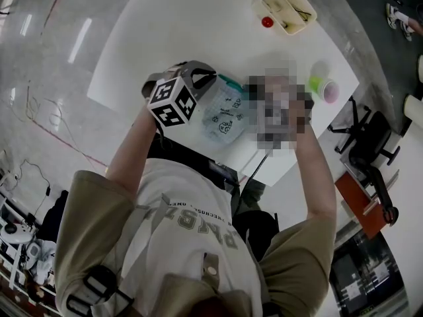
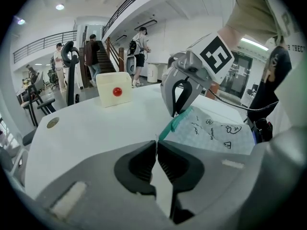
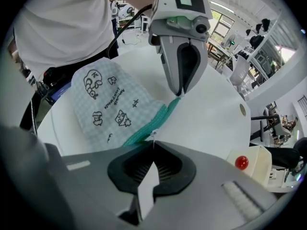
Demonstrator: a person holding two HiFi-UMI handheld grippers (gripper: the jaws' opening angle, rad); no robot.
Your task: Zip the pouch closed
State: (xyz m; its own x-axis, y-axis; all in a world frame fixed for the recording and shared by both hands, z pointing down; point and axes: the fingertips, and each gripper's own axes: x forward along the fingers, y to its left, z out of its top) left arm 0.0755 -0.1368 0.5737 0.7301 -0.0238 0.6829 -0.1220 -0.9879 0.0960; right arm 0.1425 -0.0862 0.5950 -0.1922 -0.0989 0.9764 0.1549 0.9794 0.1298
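A pale checked pouch [image 1: 225, 113] with cartoon prints and a teal zipper band [image 3: 153, 121] hangs over the white table [image 1: 165, 38], stretched between both grippers. My left gripper [image 2: 157, 143] is shut on the end of the teal band [image 2: 173, 123]; in the right gripper view its tips [image 3: 180, 95] pinch the band's far end. My right gripper [image 3: 153, 145] is shut on the small metal zipper pull [image 3: 153, 134], and its tips [image 2: 176, 113] point steeply down onto the zipper. In the head view the left gripper [image 1: 213, 78] shows with its marker cube, while a mosaic patch covers the right one.
A cream tray [image 1: 285, 6] with a red ball [image 1: 267, 22] stands at the table's far side. A green and pink cup [image 1: 324, 88] sits near the right edge. A chair [image 1: 370, 150] stands beside the table. People stand by stairs [image 2: 91, 51] in the background.
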